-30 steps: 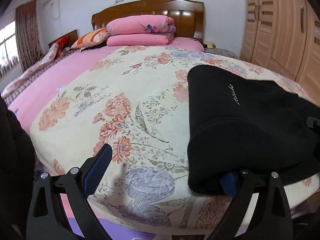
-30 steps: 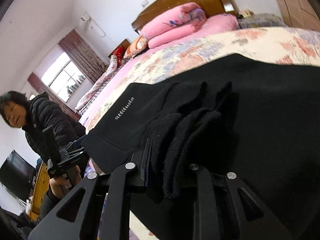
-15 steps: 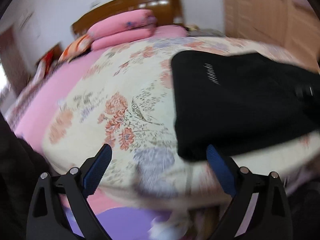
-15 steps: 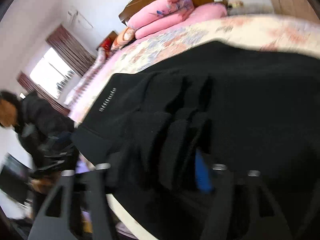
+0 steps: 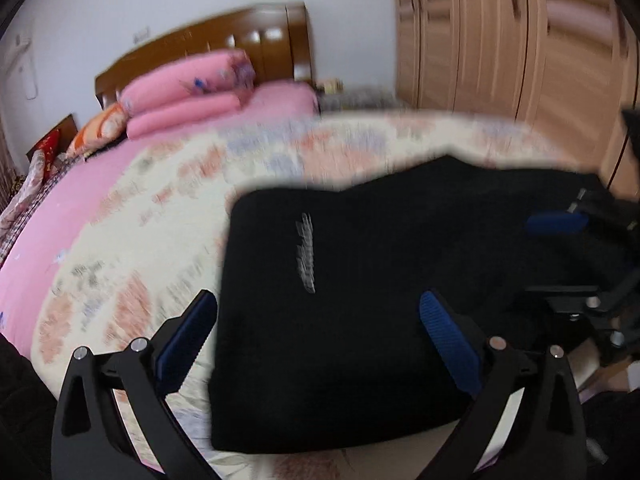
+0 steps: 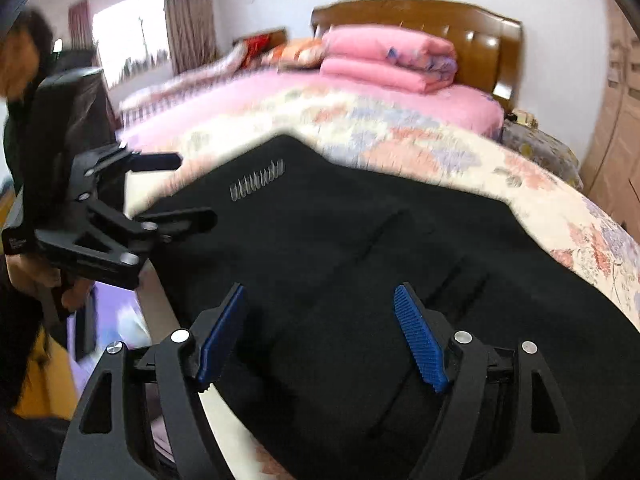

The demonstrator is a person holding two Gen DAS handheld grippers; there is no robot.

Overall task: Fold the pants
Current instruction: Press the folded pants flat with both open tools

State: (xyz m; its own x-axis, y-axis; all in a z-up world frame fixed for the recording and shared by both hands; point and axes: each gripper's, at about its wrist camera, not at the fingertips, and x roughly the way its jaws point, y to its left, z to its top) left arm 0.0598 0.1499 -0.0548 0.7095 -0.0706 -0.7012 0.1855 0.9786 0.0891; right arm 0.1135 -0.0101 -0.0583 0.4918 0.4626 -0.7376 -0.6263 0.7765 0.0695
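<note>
The black pants (image 5: 360, 300) lie folded on the floral bedspread (image 5: 160, 248) near the foot of the bed, with white lettering (image 5: 306, 252) facing up. My left gripper (image 5: 320, 320) is open just above their near edge, holding nothing. Its blue pads (image 5: 188, 340) straddle the left part of the fabric. My right gripper (image 6: 320, 320) is also open and empty, low over the pants (image 6: 360, 260). The right wrist view shows the left gripper (image 6: 196, 186) at the pants' left edge. The left wrist view shows the right gripper (image 5: 556, 258) at their right end. Both views are motion-blurred.
A pink sheet with folded pink quilts (image 6: 384, 60) and a wooden headboard (image 6: 480, 36) lies at the far end. A wooden wardrobe (image 5: 500, 40) stands to the right. A person in a dark jacket (image 6: 24, 128) stands at the left of the bed's foot.
My right gripper let go of the bunched black fabric and opened. My left gripper drew its finger out from the pants' edge and swung right, over the pants. Both cameras swung.
</note>
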